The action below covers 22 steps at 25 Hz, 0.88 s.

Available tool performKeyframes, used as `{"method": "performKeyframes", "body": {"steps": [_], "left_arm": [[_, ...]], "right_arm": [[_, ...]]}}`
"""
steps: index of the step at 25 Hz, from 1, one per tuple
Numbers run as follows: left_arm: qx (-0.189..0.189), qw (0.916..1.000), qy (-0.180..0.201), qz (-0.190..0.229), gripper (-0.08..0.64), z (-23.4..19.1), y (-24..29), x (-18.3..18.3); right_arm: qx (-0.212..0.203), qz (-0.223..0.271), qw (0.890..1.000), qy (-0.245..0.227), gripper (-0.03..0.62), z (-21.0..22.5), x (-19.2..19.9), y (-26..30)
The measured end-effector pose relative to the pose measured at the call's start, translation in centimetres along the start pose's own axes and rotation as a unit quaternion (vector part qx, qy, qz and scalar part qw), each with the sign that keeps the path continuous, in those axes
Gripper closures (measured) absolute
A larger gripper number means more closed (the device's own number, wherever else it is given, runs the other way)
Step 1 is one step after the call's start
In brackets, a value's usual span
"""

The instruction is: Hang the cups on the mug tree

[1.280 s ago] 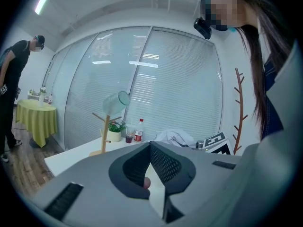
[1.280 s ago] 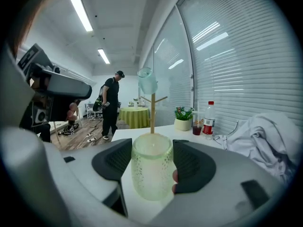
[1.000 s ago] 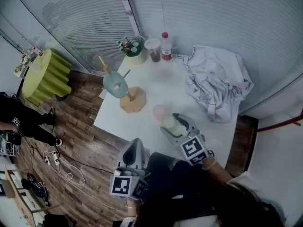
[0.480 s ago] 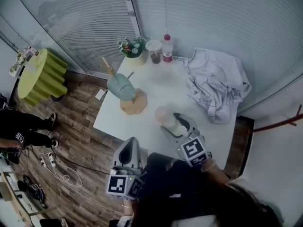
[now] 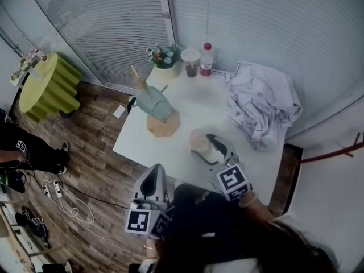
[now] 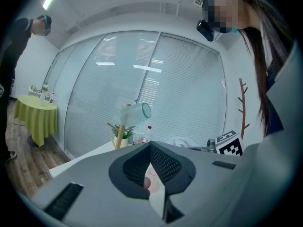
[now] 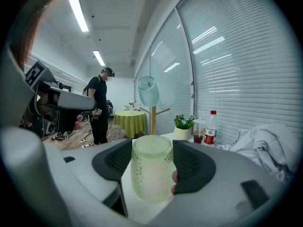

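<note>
White tabletop (image 5: 187, 104) fills the middle of the head view, set before slatted blinds. On it stands the mug tree (image 5: 162, 123), with a blue-green cup (image 5: 152, 103) hung tilted on one of its pegs. At the far edge are a flower pot (image 5: 166, 60) and a red-capped bottle (image 5: 206, 60), and a crumpled white cloth (image 5: 264, 104) lies to the right. The right tool (image 5: 211, 150) reaches over the near part of the tabletop with a pale green cup (image 5: 200, 143) at its tip, near the tree's base but apart from it. The left tool (image 5: 153, 185) hangs just off the near edge. In the left gripper view its jaws meet at the tips with nothing between them, and the tree stands beyond. In the right gripper view the jaws press on either side of the pale green cup, the tree rising behind it.
</note>
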State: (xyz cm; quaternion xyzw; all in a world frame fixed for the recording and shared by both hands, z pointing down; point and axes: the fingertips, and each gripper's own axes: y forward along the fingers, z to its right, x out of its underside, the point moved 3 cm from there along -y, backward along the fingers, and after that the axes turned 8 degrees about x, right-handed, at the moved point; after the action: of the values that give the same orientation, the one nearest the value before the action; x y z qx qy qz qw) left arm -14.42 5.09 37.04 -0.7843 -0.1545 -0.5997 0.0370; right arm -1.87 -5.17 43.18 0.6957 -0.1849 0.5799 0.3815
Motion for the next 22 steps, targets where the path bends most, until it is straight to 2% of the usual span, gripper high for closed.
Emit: {"method": "performKeyframes", "body": {"steps": [3,10,14,22], "left_arm": [[-0.002,1.0000,-0.001,0.008,0.560,-0.4,-0.3,-0.1],[0.001,0.9999,0.000,0.013,0.560,-0.9,-0.8,-0.3],[-0.004,1.0000,0.002,-0.001,0.560,-1.5,-1.5,0.0],[-0.002,0.9998,0.003,0.017,0.560,-2.4,-1.9,-0.8]], "right_arm": [[-0.001,0.022,1.000,-0.003,0.316,-0.3,-0.6,0.3],[-0.005,0.021,1.000,-0.007,0.316,-1.4,-1.3,0.8],[-0.006,0.028,1.000,-0.011,0.316,-2.2,-2.0,1.2],[-0.012,0.042,0.999,-0.018,0.316,-3.6,-3.1,2.2]]}}
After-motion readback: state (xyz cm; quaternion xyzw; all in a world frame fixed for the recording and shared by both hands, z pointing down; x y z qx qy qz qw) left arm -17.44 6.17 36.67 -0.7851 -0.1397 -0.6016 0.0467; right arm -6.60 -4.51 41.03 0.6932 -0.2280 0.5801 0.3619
